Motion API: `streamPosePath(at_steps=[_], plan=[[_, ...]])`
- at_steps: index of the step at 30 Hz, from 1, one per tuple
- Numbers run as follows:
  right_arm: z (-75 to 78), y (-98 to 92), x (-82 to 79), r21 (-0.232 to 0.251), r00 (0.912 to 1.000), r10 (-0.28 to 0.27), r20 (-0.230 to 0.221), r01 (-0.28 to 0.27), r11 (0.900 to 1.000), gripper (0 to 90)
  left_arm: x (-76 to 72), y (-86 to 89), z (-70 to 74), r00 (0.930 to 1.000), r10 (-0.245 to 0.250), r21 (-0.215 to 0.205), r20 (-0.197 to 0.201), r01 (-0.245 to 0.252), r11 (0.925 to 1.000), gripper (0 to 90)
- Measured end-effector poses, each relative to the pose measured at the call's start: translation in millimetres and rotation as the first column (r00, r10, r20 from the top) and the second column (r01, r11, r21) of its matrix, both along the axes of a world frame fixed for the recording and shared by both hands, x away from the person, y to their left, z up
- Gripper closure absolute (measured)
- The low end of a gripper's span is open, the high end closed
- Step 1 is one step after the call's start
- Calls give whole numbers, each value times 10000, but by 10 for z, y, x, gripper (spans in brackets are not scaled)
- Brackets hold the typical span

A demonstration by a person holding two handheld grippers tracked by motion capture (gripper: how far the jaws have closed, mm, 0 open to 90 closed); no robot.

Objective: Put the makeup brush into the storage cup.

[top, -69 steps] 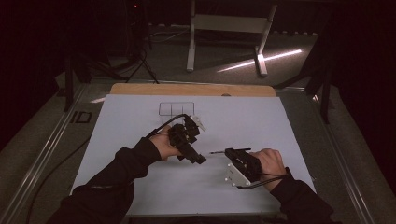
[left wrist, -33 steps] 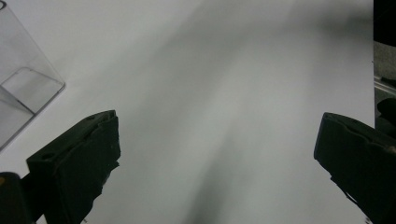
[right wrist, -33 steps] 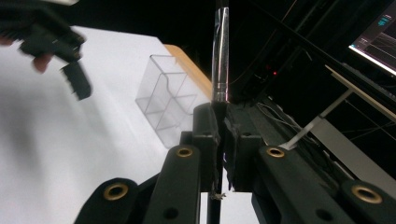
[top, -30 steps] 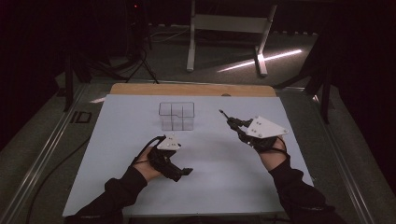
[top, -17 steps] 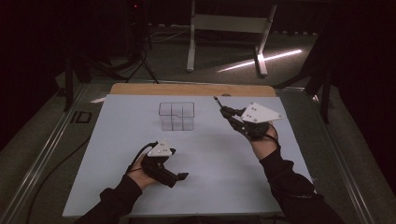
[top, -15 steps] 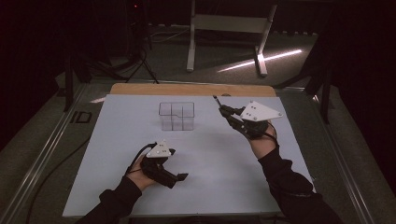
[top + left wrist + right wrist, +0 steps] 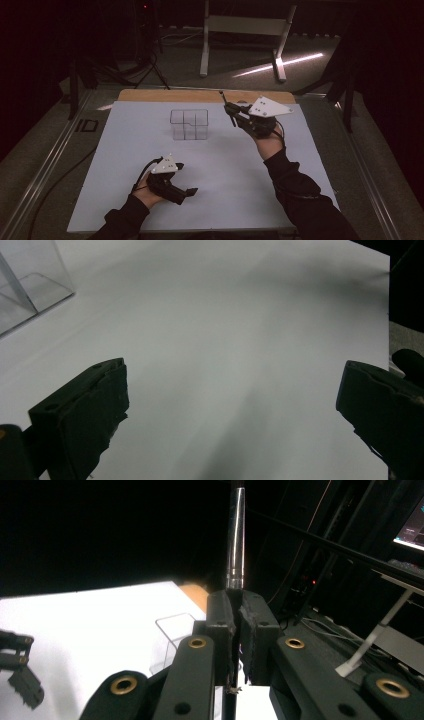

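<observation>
Right hand-held gripper (image 7: 229, 111) clenched on a pen (image 7: 235, 535); left hand-held gripper (image 7: 185, 192) released.
Pen tip points up, held above the worktop (image 7: 225, 165) just right of the clear box (image 7: 189, 124). Left jaws stand wide apart, low over the near worktop, nothing between them.

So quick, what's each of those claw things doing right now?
Left gripper: open, nothing between its jaws, low over the white sheet.
Right gripper: closed on a thin pen-like rod.
</observation>
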State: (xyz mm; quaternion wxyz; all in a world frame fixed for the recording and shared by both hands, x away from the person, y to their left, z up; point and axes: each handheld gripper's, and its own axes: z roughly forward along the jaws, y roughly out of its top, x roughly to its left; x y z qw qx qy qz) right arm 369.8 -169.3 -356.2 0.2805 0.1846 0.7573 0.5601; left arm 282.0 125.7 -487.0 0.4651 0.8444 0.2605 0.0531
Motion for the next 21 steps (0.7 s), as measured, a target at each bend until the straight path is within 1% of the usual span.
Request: streamPosePath(at_steps=[1, 2, 3, 4, 5, 10, 12, 13, 14, 15, 18, 21], plan=[[3, 39, 24, 15, 10000, 16, 43, -16, 10000, 838, 1, 4, -11, 10000, -15, 42, 11, 15, 10000, 20], [3, 39, 24, 15, 10000, 16, 43, -16, 10000, 838, 1, 4, -11, 10000, -15, 42, 11, 15, 10000, 20], [11, 93, 57, 49, 10000, 15, 80, -15, 10000, 838, -1, 3, -27, 10000, 23, 46, 64, -24, 10000, 20], [11, 93, 57, 49, 10000, 15, 80, -15, 10000, 838, -1, 3, -27, 10000, 23, 46, 64, -24, 10000, 20], [23, 145, 90, 157, 9999, 90, 76, -91, 9998, 838, -1, 0, -44, 9999, 145, 135, 91, -146, 9998, 20], [25, 225, 144, 379, 9999, 163, 23, -163, 9991, 838, -15, 10, -73, 9996, 268, 149, 106, -270, 9995, 19], [23, 258, 173, 475, 9999, 154, -24, -153, 9988, 838, -18, 15, -80, 9996, 262, 128, 62, -263, 9996, 20], [21, 288, 206, 659, 9997, 177, -147, -167, 9977, 838, -21, 21, -86, 9996, 266, 56, 94, -266, 9996, 19], [21, 288, 206, 659, 9997, 177, -147, -167, 9977, 838, -21, 21, -86, 9996, 266, 56, 94, -266, 9996, 20], [25, 320, 236, 811, 9995, 212, -224, -193, 9965, 838, -24, 24, -88, 9995, 286, 25, 123, -286, 9996, 20], [31, 349, 263, 919, 9995, 193, -240, -170, 9956, 838, -24, 31, -89, 9996, 276, -23, 106, -276, 9996, 19], [39, 402, 316, 1157, 9995, 185, -253, -155, 9932, 838, -24, 40, -101, 9995, 301, -79, 81, -300, 9995, 19]])
